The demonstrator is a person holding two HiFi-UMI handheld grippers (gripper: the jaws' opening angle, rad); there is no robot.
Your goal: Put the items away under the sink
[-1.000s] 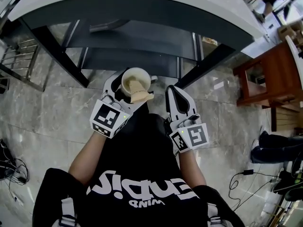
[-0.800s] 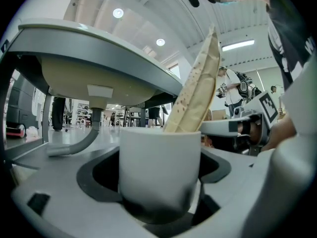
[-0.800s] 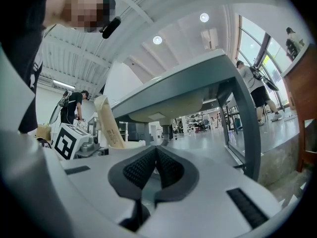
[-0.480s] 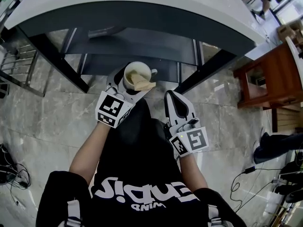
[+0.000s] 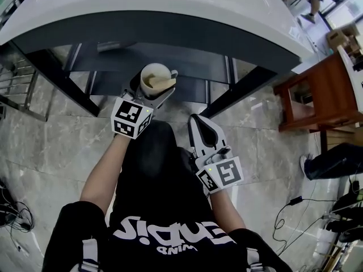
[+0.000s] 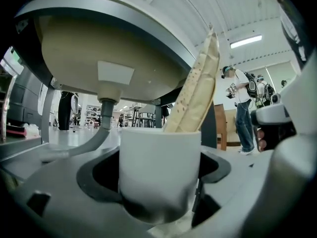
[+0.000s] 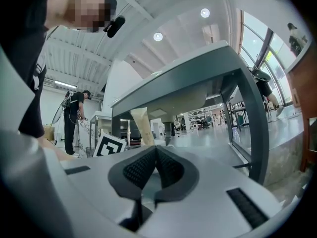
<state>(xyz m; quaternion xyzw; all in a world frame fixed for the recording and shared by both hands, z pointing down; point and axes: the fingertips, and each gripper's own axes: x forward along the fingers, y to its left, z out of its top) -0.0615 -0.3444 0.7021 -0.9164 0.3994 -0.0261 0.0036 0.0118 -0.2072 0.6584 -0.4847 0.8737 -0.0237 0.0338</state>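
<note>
Item one: white cup [image 6: 159, 167], clamped upright between the jaws of my left hand-held gripper [image 5: 150, 92], with a tall beige packet [image 6: 195, 90] standing loose in it and leaning to one side. The cup is in the air at the front edge of the table [image 5: 170, 4], below the sink bowl [image 6: 114, 48] and above the dark shelf [image 5: 187, 69] where I judge it belongs. Item two: my right hand-held gripper [image 5: 199, 123], jaws together on nothing, hanging back near my body. Hazards, as I judge them. The packet stands well above the rim, so it may catch the underside of the bowl or the table's front edge as I push the cup in, and then tip out or drag the cup askew. The grey drain pipe [image 6: 101, 128] hangs in the way, and a careless reach could knock the cup against it. The cup wall is smooth and round, so a tilt of my wrist could let it slip down between the jaws. Releasing above the shelf would risk a topple onto the stone floor [image 5: 51, 135].
</note>
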